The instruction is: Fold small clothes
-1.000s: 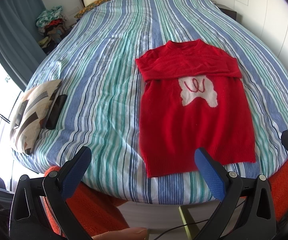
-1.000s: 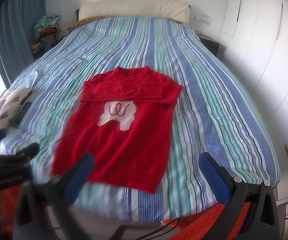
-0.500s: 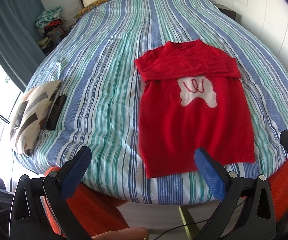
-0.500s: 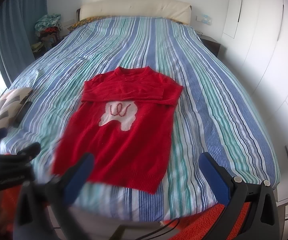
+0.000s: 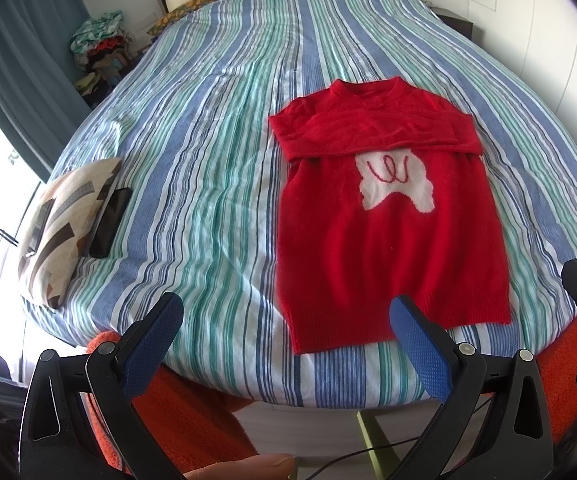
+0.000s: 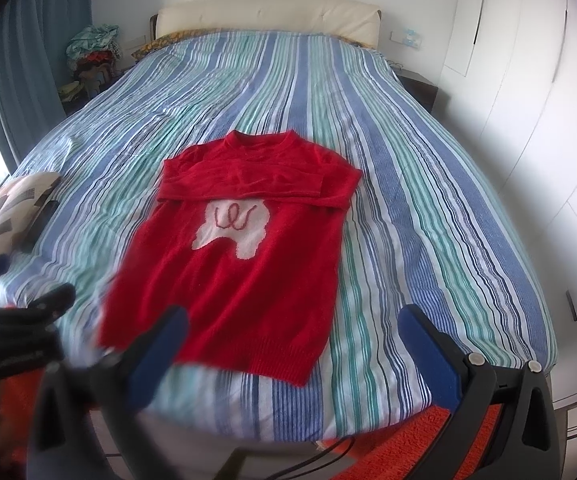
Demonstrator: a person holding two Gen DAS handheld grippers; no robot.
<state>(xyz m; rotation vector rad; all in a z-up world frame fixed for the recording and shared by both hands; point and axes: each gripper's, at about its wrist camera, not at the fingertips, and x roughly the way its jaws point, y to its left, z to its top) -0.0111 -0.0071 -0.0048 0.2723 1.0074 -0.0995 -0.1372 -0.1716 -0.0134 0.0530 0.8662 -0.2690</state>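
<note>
A small red sweater [image 5: 392, 240] with a white patch on its chest lies flat on the striped bed, its sleeves folded across the chest. It also shows in the right wrist view [image 6: 240, 264]. My left gripper [image 5: 286, 320] is open and empty, held off the foot of the bed near the sweater's bottom left corner. My right gripper [image 6: 294, 330] is open and empty, held near the sweater's hem. The left gripper's body shows at the left edge of the right wrist view [image 6: 12, 320].
The bed [image 5: 208, 128] has a blue, green and white striped cover. A patterned cushion [image 5: 60, 224] with a dark phone [image 5: 110, 222] beside it lies at the bed's left edge. An orange rug [image 5: 168, 412] lies below. White wardrobes [image 6: 528, 120] stand right.
Both views have shifted only slightly. The sweater has not moved and both grippers stay open.
</note>
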